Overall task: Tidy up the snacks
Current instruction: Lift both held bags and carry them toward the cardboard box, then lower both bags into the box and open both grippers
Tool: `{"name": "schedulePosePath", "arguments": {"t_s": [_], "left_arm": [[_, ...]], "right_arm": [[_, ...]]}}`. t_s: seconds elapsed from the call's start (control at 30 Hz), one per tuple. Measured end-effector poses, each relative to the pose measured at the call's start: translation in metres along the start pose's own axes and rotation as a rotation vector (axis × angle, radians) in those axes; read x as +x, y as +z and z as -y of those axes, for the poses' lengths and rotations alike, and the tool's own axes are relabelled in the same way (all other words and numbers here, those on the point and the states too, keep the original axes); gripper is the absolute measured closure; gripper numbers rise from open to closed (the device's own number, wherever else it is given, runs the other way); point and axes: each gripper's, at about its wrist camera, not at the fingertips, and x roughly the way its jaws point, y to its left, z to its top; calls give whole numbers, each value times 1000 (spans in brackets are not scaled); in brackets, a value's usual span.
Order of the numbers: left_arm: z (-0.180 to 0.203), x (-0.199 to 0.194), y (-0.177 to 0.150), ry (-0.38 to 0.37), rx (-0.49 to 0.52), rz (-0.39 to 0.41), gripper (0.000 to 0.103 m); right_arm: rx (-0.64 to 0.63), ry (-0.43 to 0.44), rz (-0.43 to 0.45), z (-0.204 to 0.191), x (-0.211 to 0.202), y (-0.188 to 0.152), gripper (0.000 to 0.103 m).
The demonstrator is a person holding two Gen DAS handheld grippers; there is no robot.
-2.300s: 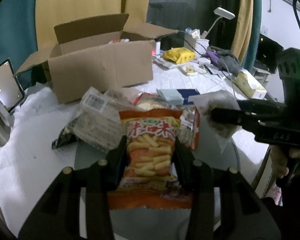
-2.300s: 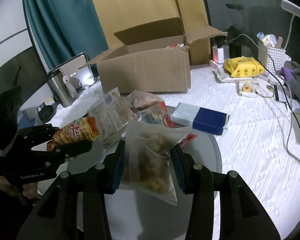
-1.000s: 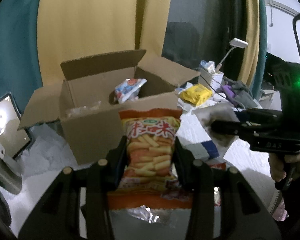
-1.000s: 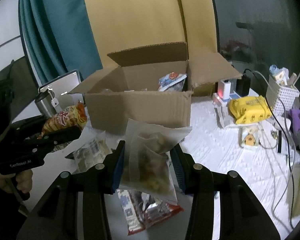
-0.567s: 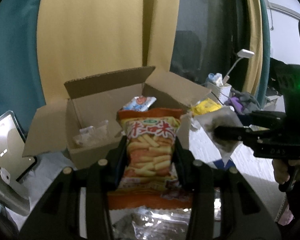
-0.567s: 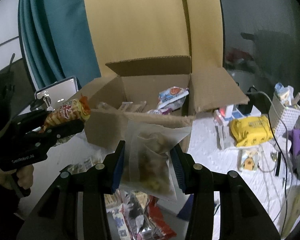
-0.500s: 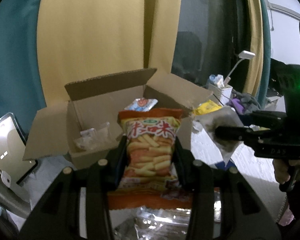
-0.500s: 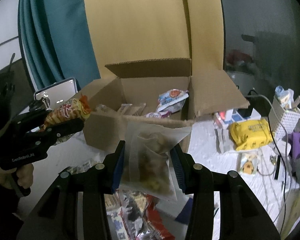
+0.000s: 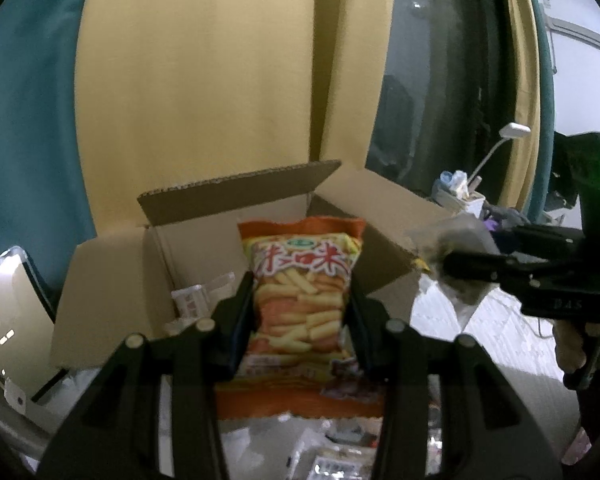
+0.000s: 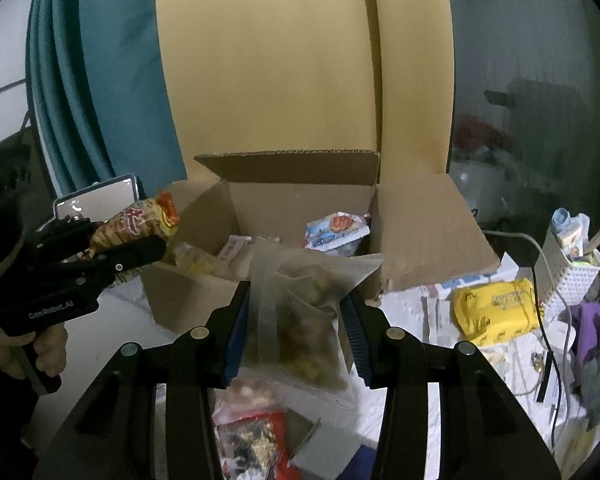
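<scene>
a: snacks on the move: the left gripper [image 9: 300, 304] clamps an orange bag of fries [image 9: 302, 296], the right gripper [image 10: 296, 320] a clear pouch [image 10: 300, 312], both raised in front of the open cardboard box [image 10: 420, 232].

b: what changed?

a: both hands have lifted and closed in. seconds earlier the box sat far back across the table with the loose packets in front of it; now its inside fills each view, with a blue-and-white packet [image 10: 336, 230] already lying in it.

b: meaning?

a: likely the drop is next; neither bag is over the opening for certain, and both grips are holding firm.
</scene>
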Motion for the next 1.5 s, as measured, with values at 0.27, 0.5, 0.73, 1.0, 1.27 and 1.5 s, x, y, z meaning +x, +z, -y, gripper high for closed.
{"name": "schedulePosePath", "arguments": {"t_s": [0.27, 0.5, 0.73, 1.0, 1.27, 1.5], "left_arm": [[-12, 26, 10, 7, -55, 5, 60], [-29, 56, 16, 17, -116, -5, 60], [-47, 88, 19, 51, -186, -36, 59], [-57, 106, 16, 18, -215, -68, 24], [-59, 94, 20, 26, -224, -46, 22], [-47, 76, 22, 23, -215, -33, 22]], "right_arm": [[-4, 1, 23, 6, 17, 16, 56], [6, -5, 44, 17, 38, 34, 56], [17, -19, 50, 29, 63, 49, 56], [26, -73, 32, 38, 98, 60, 50], [27, -97, 36, 36, 104, 61, 27], [-1, -96, 25, 28, 89, 54, 27]]}}
